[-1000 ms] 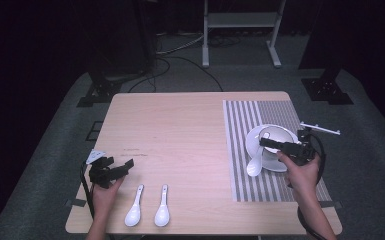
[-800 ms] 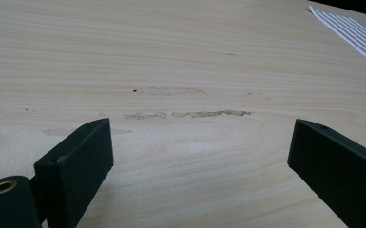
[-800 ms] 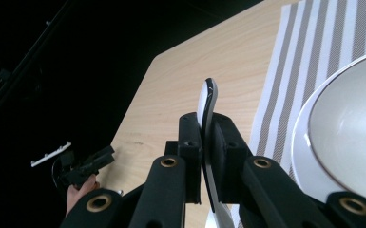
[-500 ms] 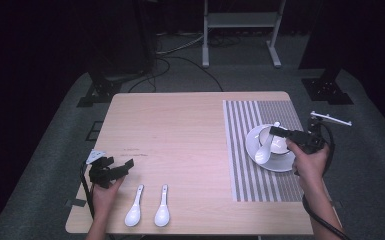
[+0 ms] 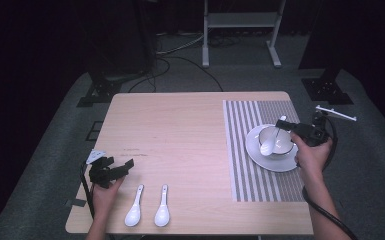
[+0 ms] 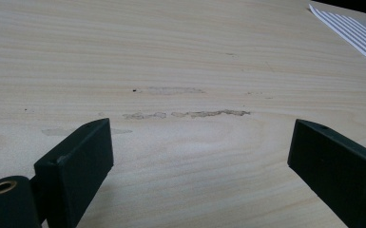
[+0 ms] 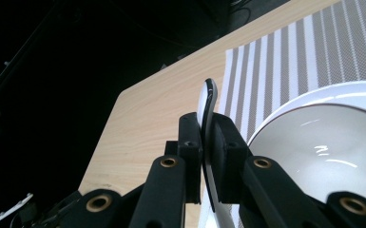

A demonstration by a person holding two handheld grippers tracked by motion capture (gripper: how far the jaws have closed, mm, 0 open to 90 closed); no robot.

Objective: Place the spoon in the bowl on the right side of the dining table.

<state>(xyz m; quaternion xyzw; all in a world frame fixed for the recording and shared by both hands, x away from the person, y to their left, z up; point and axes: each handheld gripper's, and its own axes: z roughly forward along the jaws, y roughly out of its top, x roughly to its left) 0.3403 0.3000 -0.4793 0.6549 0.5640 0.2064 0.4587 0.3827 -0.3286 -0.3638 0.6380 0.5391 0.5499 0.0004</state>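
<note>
**Operator:** Holding a white spoon by its handle in my right gripper, jaws clamped flat on it, so the scoop hangs down into the bowl. From the right gripper view the handle stands on edge between the two pads, which keeps it from twisting as I lower it.

**Observer:** Where does the bowl sit?

**Operator:** On a white plate at the right of the table, on the striped mat. I read the setting as laid out there, so the spoons belong in that bowl.

**Observer:** And your left side?

**Operator:** My left gripper rests low at the near left corner, jaws wide apart with nothing between them; its own view looks along bare wood. I park it there because two more spoons lie just beside it: one and another, side by side at the near edge, scoops toward me.

**Observer:** What comes next, you think?

**Operator:** Probably letting the scoop settle against the bowl's inside before I release, so it doesn't clatter or tip out.
</note>
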